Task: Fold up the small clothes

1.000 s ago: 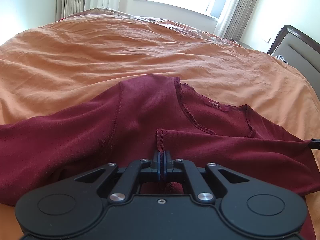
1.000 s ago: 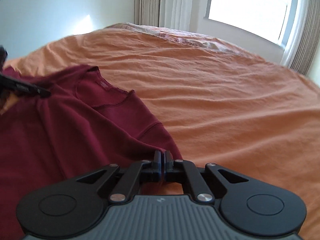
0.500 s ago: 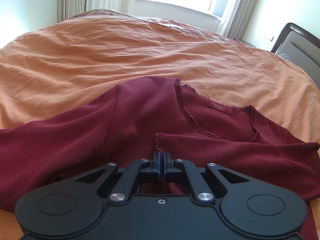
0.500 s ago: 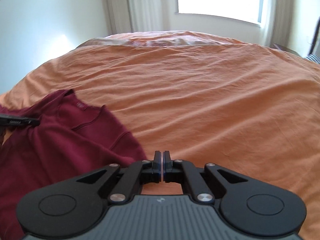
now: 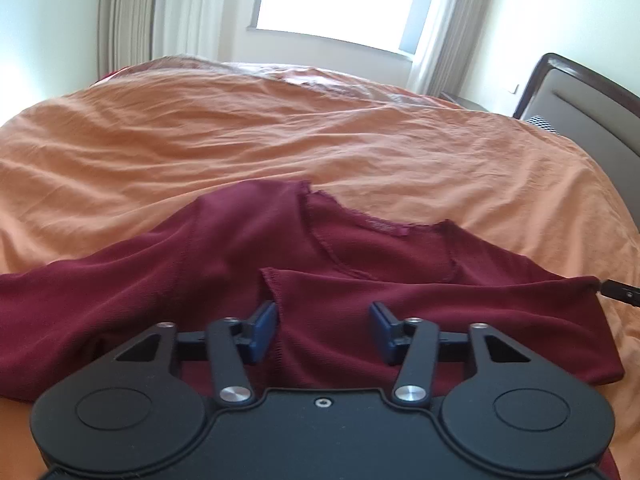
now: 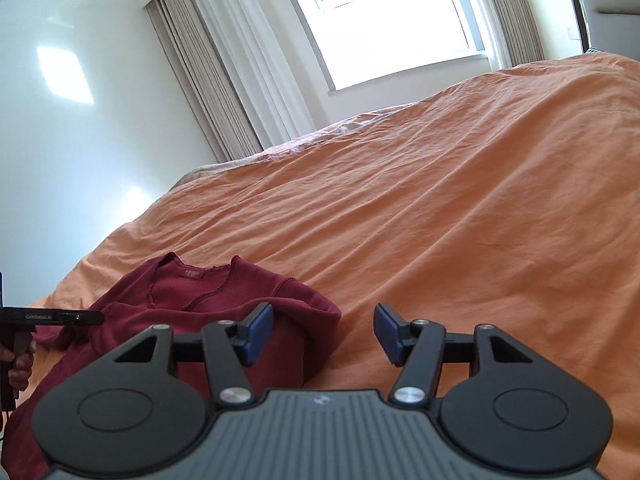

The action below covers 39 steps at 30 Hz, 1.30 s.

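Observation:
A dark red long-sleeved top (image 5: 224, 264) lies on the orange bedspread (image 5: 280, 140), neckline away from me, with one sleeve (image 5: 420, 296) folded across its chest. My left gripper (image 5: 323, 330) is open just above that folded sleeve, holding nothing. In the right wrist view the top (image 6: 188, 300) lies at the lower left. My right gripper (image 6: 323, 334) is open and empty, at the top's right edge, over the bedspread (image 6: 440, 208). The left gripper's tip (image 6: 60, 316) shows at the far left there.
The bed runs far ahead to curtains and a window (image 5: 340, 0). A dark headboard (image 5: 580, 92) stands at the right. The right gripper's tip (image 5: 620, 292) shows at the right edge of the left wrist view.
Both grippers have opened. The left one let go of the sleeve, which now lies across the top. The right one let go of the top's edge and tilted upward.

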Each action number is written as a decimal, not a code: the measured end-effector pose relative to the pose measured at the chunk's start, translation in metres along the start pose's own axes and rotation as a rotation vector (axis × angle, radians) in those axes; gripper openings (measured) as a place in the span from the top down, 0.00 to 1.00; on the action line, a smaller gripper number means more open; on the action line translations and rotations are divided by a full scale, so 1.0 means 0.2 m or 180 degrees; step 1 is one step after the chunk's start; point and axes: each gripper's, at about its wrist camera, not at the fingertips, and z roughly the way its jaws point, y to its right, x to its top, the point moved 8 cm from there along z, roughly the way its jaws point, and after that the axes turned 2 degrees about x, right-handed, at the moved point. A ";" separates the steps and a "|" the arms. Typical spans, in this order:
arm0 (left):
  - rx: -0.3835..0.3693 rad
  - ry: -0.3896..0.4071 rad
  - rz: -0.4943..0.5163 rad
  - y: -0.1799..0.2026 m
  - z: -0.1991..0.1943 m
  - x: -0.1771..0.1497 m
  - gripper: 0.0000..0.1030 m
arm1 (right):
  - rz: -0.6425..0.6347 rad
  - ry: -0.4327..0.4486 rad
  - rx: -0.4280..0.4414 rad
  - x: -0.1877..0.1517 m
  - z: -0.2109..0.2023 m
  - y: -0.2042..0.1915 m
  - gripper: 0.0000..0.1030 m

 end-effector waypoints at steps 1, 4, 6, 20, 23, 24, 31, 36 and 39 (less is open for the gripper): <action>-0.0091 0.0029 0.0082 0.08 -0.01 0.00 0.41 | 0.0023 0.0005 0.0042 0.00 0.02 0.01 0.48; -0.0419 -0.0028 0.0287 0.33 0.01 -0.03 0.40 | 0.0084 -0.0035 0.0142 -0.01 0.08 0.02 0.77; -0.0598 -0.0119 0.0372 0.48 0.06 -0.06 0.41 | 0.0129 -0.0026 0.0244 -0.01 0.09 0.02 0.87; -0.0937 -0.0551 0.0846 0.83 0.28 -0.34 0.44 | -0.0430 -0.0632 0.0623 0.23 0.00 -0.09 0.93; -0.0927 -0.0533 0.0888 0.83 0.27 -0.34 0.43 | -0.0819 -0.0774 0.0428 0.28 0.03 -0.13 0.93; -0.0920 -0.0536 0.0888 0.84 0.28 -0.33 0.43 | -0.0816 -0.0769 0.0286 0.28 0.03 -0.12 0.93; -0.0909 -0.0552 0.0858 0.83 0.28 -0.33 0.42 | 0.0139 -0.0367 0.0025 0.18 -0.05 0.08 0.38; -0.0934 -0.0568 0.0740 0.82 0.27 -0.32 0.41 | 0.0916 -0.0303 -0.0145 0.02 -0.01 0.16 0.24; -0.0929 -0.0582 0.0667 0.82 0.25 -0.32 0.36 | 0.1035 -0.0304 -0.0279 -0.03 0.06 0.18 0.33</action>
